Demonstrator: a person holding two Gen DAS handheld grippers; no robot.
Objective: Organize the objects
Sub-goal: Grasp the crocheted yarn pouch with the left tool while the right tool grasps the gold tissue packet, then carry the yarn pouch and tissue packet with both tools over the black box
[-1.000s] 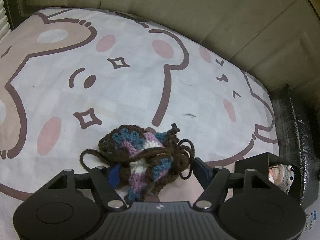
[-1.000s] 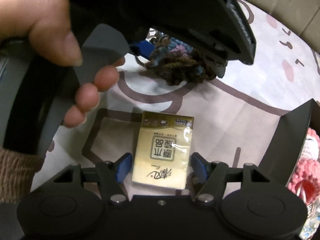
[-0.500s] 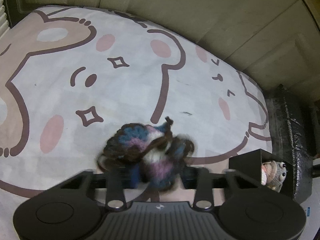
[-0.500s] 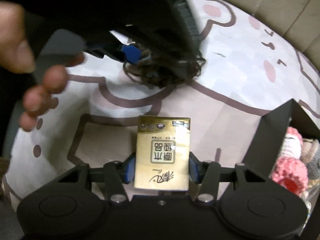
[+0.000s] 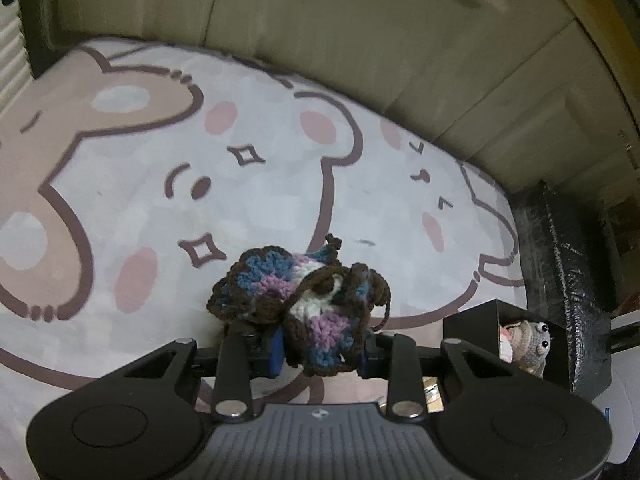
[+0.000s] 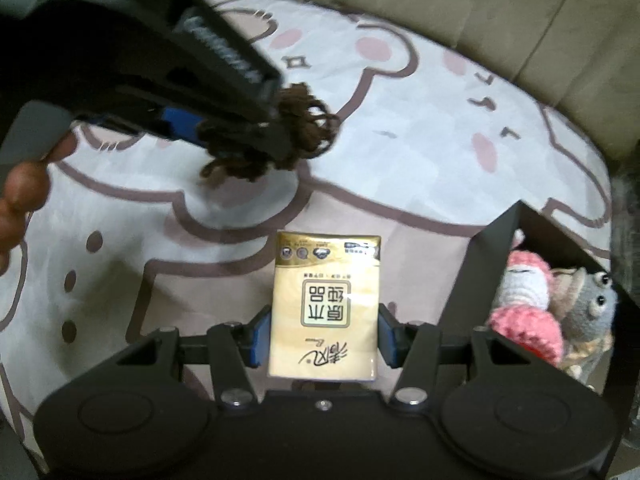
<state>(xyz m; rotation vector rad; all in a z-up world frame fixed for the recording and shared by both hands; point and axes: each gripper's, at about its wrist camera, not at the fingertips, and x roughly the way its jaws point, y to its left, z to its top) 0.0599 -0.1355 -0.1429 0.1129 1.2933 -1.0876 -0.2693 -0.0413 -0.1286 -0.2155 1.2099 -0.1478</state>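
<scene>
The left gripper (image 5: 320, 354) was clamped on a floppy crocheted yarn piece in brown, blue, purple and white (image 5: 298, 298), lifted just above the cartoon-bear printed cloth (image 5: 140, 184). The right gripper (image 6: 323, 334) had just closed onto a glossy gold tissue packet with Chinese lettering (image 6: 325, 308). Only its view really showed the black open box (image 6: 492, 264) crammed with pink and grey knitted toys (image 6: 528, 320).

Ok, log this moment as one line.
left gripper: shut on crochet pouch | right gripper: shut on tissue pack | black box: holds crochet toys
</scene>
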